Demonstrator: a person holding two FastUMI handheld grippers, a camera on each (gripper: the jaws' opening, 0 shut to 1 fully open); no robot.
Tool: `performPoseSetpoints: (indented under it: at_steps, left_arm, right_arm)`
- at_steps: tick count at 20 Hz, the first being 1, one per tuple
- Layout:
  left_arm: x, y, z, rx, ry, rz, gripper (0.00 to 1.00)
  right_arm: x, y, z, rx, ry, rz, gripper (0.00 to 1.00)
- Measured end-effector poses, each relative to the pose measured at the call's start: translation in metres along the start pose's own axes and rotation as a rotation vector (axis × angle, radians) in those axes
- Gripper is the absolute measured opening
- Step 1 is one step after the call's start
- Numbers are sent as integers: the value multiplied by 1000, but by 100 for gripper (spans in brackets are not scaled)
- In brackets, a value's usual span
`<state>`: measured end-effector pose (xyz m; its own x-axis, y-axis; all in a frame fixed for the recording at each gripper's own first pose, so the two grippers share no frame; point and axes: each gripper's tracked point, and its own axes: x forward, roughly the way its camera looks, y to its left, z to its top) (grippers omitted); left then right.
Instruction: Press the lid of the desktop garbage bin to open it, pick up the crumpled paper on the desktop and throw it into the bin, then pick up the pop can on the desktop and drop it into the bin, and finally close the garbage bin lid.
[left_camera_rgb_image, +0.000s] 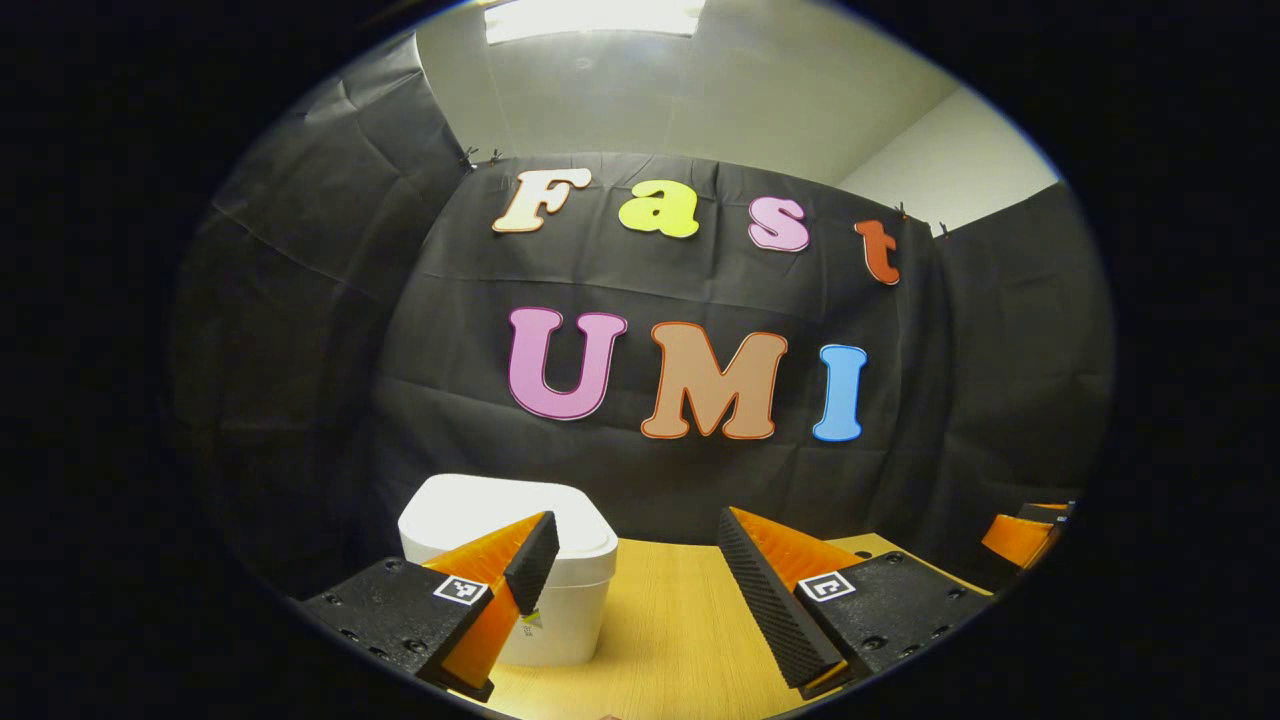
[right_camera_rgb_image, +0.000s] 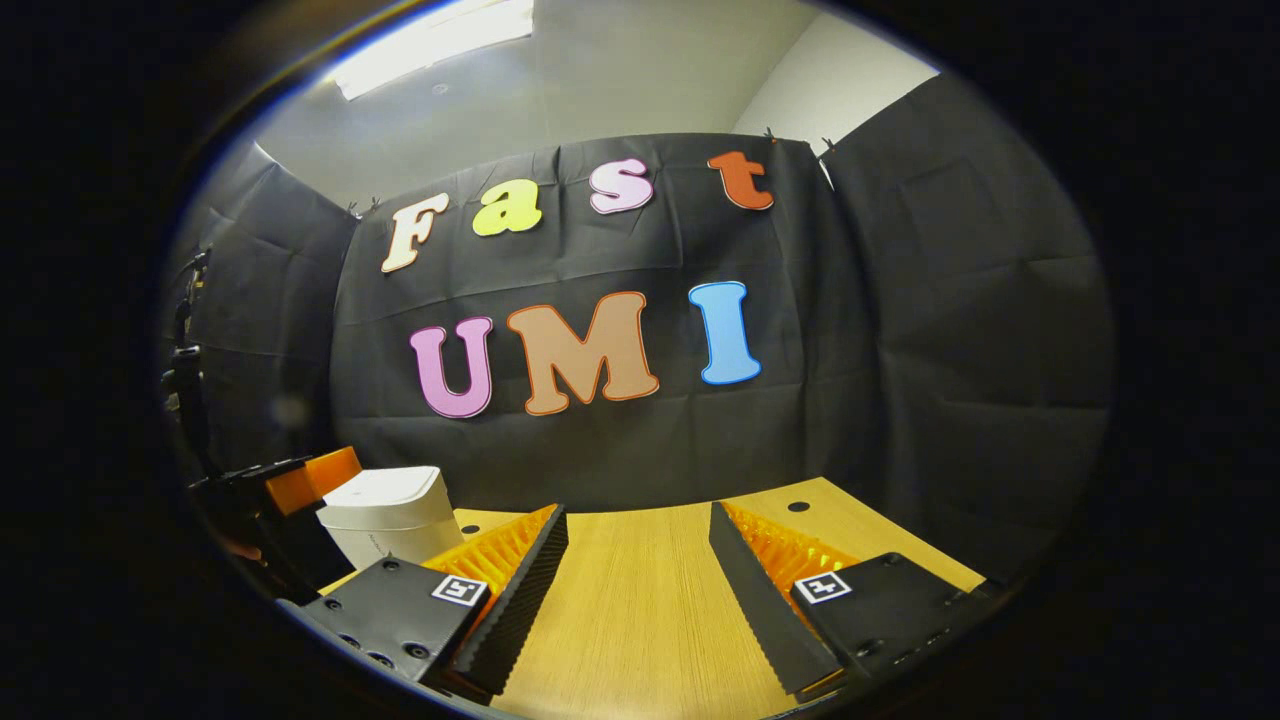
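Lid (left_camera_rgb_image: 505, 515) on the bin (left_camera_rgb_image: 560, 610) looks light, smooth plastic, so we would press its top flat; left gripper (left_camera_rgb_image: 630, 560) and right gripper (right_camera_rgb_image: 638, 560) gape, holding nothing.

No text, brand or number can be read on anything here. The square black-and-white markers on the tools are coded patterns, not writing: in the left gripper view one sits on each finger mount of the left tool (left_camera_rgb_image: 632, 545), and in the right gripper view one sits on each finger mount of the right tool (right_camera_rgb_image: 638, 540). The bin (left_camera_rgb_image: 560, 560) carries a small sticker low on its front wall, just beside the left finger, too small to read. In the right gripper view the bin (right_camera_rgb_image: 390, 520) shows a faint mark on its front, also too small to make out.
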<state>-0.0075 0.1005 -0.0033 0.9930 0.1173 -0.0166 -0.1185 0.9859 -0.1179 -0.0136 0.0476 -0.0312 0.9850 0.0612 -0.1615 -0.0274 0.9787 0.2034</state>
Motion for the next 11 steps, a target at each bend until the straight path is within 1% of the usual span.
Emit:
performPoseSetpoints:
  at_steps: [11]
  left_arm:
    - [10,2,-5,2,4,24,96]
  right_arm:
    - [14,-4,-2,-5,14,8,95]
